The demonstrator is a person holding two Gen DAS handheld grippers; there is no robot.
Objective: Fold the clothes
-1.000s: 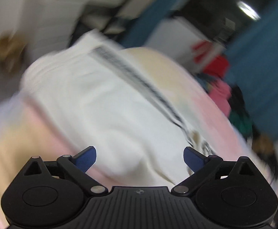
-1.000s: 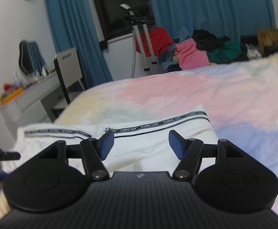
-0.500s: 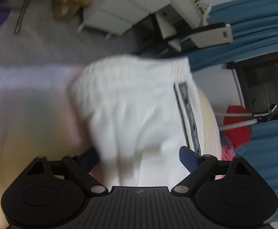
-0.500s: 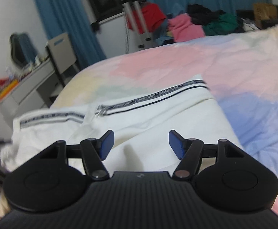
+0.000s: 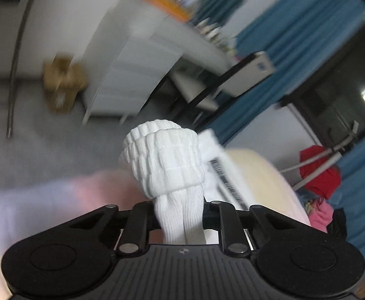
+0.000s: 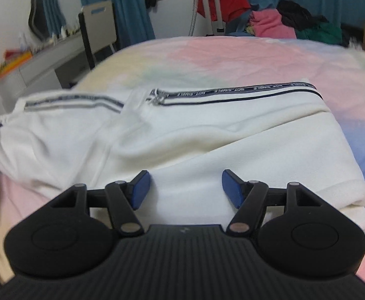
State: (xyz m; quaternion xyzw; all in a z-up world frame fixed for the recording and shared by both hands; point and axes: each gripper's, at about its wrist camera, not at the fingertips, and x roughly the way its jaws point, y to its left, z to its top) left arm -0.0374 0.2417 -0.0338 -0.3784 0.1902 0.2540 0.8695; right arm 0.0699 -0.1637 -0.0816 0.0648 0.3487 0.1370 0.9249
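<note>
Nearest us in the left wrist view, our left tongs are closing on the white pants, and the ribbed waistband is bunched between the pads and bulges up just past them. Beyond that bunch lies the pastel bed, then grey floor with a brown box and a white desk; blue curtains hang farthest off.

In the right wrist view, our right tongs stand wide, with nothing gripped, over the near fold of the pants. The garment lies spread across the bed, its dark printed stripe running along the far edge, and its left end is lifted and blurred. Past the bed's far side we see a chair at the desk and a heap of clothes before the curtains.
</note>
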